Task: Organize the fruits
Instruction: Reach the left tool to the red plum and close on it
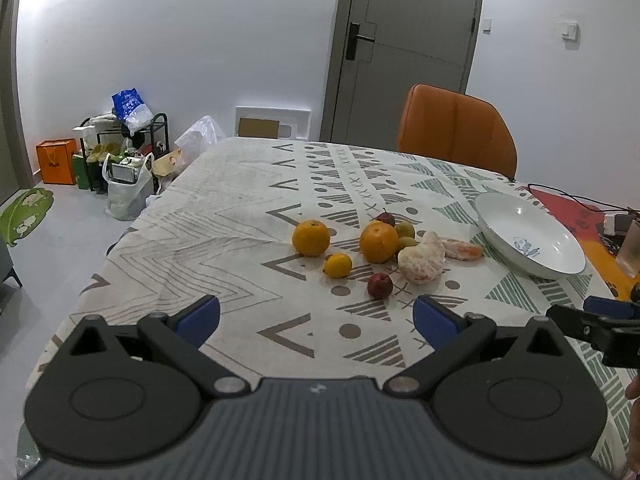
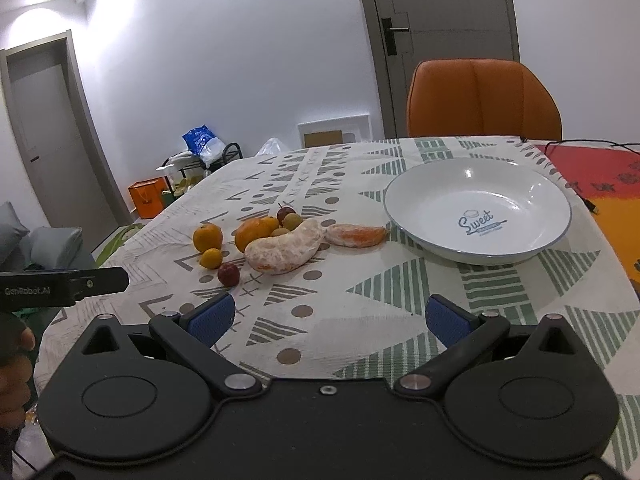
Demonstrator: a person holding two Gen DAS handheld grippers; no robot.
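Fruit lies loose on the patterned tablecloth [image 1: 240,216]: two oranges [image 1: 311,237] [image 1: 379,242], a small yellow citrus [image 1: 338,265], a small red fruit [image 1: 380,285], a second red fruit [image 1: 385,218] with greenish ones behind, a large peeled citrus chunk [image 1: 422,258] and a peeled segment [image 1: 464,249]. An empty white bowl [image 2: 478,212] marked "Sweet" stands right of them. My left gripper [image 1: 316,316] hangs open, short of the fruit. My right gripper [image 2: 328,316] is open too, nearer the bowl, with the peeled chunk [image 2: 285,251] ahead on its left.
An orange chair [image 1: 456,128] stands behind the table's far edge. A red and orange mat [image 2: 600,188] with a black cable covers the table's right side. Bags and a rack [image 1: 120,152] clutter the floor at the left, by the wall.
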